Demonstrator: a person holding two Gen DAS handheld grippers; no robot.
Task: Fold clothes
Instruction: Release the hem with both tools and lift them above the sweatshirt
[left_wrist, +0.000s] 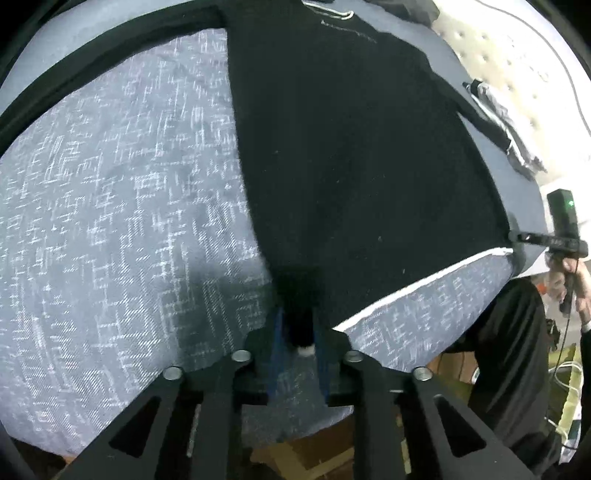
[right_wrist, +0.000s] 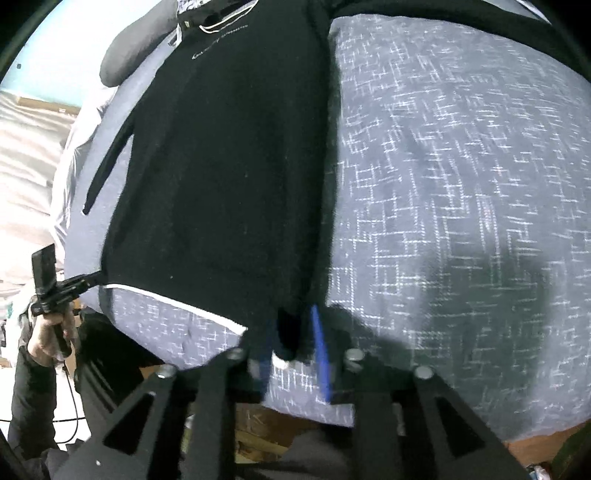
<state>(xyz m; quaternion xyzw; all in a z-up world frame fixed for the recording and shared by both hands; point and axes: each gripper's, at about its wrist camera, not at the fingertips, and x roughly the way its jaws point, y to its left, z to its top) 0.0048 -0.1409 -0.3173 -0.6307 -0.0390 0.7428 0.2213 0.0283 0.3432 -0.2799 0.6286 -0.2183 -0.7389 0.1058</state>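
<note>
A black garment (left_wrist: 351, 166) lies spread flat on the bed, its white-edged hem (left_wrist: 424, 284) towards me. My left gripper (left_wrist: 299, 314) stands at the hem's left corner. Its blue pads are slightly apart and the corner, with a white tip, hangs loosely between them. My right gripper (right_wrist: 293, 317) is at the other hem corner. It is open, with the cloth corner nearer the left pad and a gap beside the right pad (right_wrist: 319, 343). Each view shows the other gripper at its corner: the right gripper (left_wrist: 515, 236) and the left gripper (right_wrist: 90, 278). The black garment (right_wrist: 221, 166) shows pale chest lettering.
A grey-blue crosshatch bedspread (left_wrist: 110, 184) covers the bed, whose near edge runs just below my grippers. A grey striped garment (left_wrist: 506, 122) lies at the far right edge. A grey pillow (right_wrist: 125, 62) sits at the head. The person's dark-clothed legs (left_wrist: 509, 350) stand against the bed.
</note>
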